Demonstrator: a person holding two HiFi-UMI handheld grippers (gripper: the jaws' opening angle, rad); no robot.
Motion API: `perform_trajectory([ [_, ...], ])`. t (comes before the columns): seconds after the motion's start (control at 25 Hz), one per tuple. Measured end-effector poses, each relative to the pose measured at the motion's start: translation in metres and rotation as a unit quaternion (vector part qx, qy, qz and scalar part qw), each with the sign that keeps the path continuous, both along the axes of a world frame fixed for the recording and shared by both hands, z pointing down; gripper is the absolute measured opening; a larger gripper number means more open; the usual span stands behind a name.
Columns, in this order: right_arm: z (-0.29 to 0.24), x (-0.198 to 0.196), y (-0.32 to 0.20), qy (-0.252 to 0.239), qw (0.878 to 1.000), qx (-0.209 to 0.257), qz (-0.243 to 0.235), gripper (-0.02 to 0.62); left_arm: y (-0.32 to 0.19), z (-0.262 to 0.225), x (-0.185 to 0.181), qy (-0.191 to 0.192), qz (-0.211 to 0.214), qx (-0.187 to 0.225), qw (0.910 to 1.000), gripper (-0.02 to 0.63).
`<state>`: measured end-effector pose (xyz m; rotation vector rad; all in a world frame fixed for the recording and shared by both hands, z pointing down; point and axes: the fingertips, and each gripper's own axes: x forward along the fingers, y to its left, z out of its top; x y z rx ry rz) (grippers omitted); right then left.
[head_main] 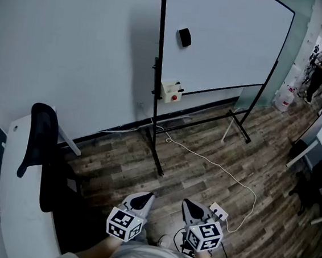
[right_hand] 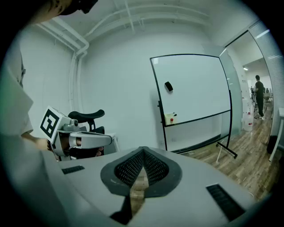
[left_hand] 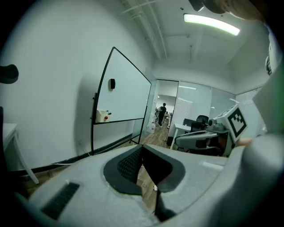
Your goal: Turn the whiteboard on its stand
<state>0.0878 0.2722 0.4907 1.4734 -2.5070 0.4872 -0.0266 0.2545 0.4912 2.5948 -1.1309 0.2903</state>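
The whiteboard [head_main: 227, 41] is standing on its stand [head_main: 157, 68] before the wall, well ahead of both grippers. An eraser [head_main: 184, 37] is sitting on its face, with a small box [head_main: 171, 90] below it by the left post. A cable [head_main: 225, 172] is trailing across the floor to a power strip [head_main: 218, 211] beside the right gripper [head_main: 185, 202]. A chair [head_main: 40, 136] is standing left, against a bench [head_main: 21, 208].

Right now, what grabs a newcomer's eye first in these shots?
The big whiteboard on its black stand by the far wall, with a black eraser stuck to it and a white box with a red button on its left post. Down front, the left tongs and right tongs sit side by side, both shut and empty, well short of the board.
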Motion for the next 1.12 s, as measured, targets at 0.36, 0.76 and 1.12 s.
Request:
perform_trajectory([
  [0.36,-0.003,-0.018,-0.007,0.005,1.0,0.007,0.005,0.006,-0.011,-0.008,-0.016,-0.002,0.008,0.015,0.9999,0.011],
  [0.76,-0.003,-0.047,-0.022,-0.001,0.999,0.012,0.04,0.006,-0.022,-0.007,-0.052,0.003,0.031,0.017,0.9994,0.011],
  [1.12,0.012,-0.06,-0.041,-0.01,0.998,-0.001,0.059,0.006,-0.048,0.005,-0.067,0.008,0.045,0.009,0.9989,0.011],
])
